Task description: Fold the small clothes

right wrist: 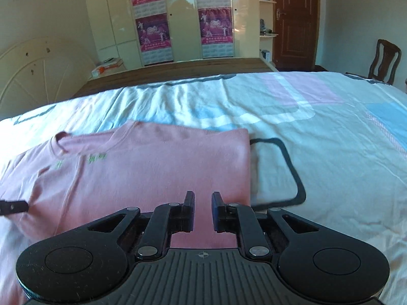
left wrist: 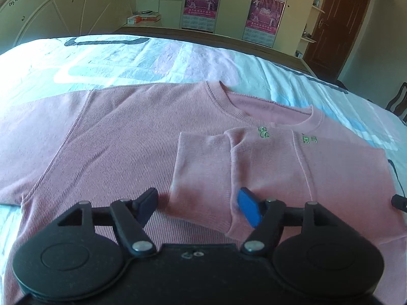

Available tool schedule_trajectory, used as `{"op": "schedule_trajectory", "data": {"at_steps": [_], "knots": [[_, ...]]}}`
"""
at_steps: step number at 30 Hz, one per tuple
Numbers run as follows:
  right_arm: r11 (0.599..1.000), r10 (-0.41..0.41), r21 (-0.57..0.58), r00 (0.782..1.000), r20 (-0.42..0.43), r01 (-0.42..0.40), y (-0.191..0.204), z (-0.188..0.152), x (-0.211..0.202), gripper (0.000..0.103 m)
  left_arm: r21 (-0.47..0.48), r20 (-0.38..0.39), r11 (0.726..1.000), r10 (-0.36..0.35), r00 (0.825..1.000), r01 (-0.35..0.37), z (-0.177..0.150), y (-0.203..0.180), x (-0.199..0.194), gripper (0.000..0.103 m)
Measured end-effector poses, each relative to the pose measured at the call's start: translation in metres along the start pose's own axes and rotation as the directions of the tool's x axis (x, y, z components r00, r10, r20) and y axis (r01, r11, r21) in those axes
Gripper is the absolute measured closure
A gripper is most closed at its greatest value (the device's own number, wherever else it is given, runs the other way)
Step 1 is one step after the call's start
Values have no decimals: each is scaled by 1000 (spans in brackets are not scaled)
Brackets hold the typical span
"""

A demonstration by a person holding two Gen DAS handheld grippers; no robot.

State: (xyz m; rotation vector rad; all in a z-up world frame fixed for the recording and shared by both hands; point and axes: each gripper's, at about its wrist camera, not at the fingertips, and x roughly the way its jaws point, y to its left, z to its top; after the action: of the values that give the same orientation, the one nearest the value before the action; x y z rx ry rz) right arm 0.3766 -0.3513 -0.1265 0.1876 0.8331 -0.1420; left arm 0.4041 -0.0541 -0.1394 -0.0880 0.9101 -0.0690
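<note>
A pink long-sleeved shirt (left wrist: pixel 122 137) lies flat on the bed with its neckline away from me. Its right side and sleeve (left wrist: pixel 203 157) are folded over the chest, beside green embroidery. My left gripper (left wrist: pixel 198 203) stands open low over the shirt, its blue pad (left wrist: pixel 250 211) resting on the folded sleeve and nothing pinched. In the right wrist view the shirt (right wrist: pixel 152 165) shows a straight folded right edge. My right gripper (right wrist: pixel 203 200) hovers over that part, jaws nearly together and empty. Each gripper's tip shows at the other view's edge, right (left wrist: pixel 399 202) and left (right wrist: pixel 12 207).
The patterned sheet (right wrist: pixel 330 165) in white, blue and pink spreads to the right and beyond the shirt. A white headboard (right wrist: pixel 30 76) stands at the left and a wooden bed edge (right wrist: pixel 178 70) at the far side. Behind are a wardrobe with posters (right wrist: pixel 183 17), a door (right wrist: pixel 295 20) and a chair (right wrist: pixel 384 61).
</note>
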Motion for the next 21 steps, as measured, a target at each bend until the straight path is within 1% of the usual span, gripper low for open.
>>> {"op": "schedule_trajectory", "data": {"at_steps": [1, 3, 4, 6, 8, 9, 13, 18, 21], "knots": [[1000, -8, -21, 1000, -16, 7, 4, -8, 0, 90, 3, -7, 1000, 2, 1000, -2, -2, 1, 1, 30], [999, -38, -41, 997, -63, 36, 6, -21, 5, 90, -4, -9, 1000, 4, 1000, -4, -4, 2, -3, 30], [999, -35, -33, 998, -48, 34, 4, -26, 2, 89, -19, -10, 1000, -1, 1000, 0, -4, 3, -7, 33], [1000, -19, -16, 998, -55, 18, 5, -24, -6, 84, -34, 4, 999, -7, 1000, 7, -4, 6, -19, 33], [1000, 10, -10, 999, -36, -11, 9, -23, -17, 65, -31, 10, 1000, 1, 1000, 0, -6, 11, -29, 32], [1000, 17, -13, 1000, -25, -17, 12, -23, -22, 62, -37, 9, 999, 3, 1000, -3, -8, 15, -33, 32], [996, 81, -25, 997, -2, -81, 35, -24, -35, 61, -78, 6, 996, 38, 999, -37, -17, 38, -52, 32], [981, 181, -69, 983, -25, -183, 76, -30, -35, 61, -144, -9, 985, 98, 995, -99, -30, 77, -72, 32], [969, 223, -94, 974, -42, -226, 101, -31, -32, 61, -189, -16, 973, 130, 991, -130, -35, 104, -81, 31]]}}
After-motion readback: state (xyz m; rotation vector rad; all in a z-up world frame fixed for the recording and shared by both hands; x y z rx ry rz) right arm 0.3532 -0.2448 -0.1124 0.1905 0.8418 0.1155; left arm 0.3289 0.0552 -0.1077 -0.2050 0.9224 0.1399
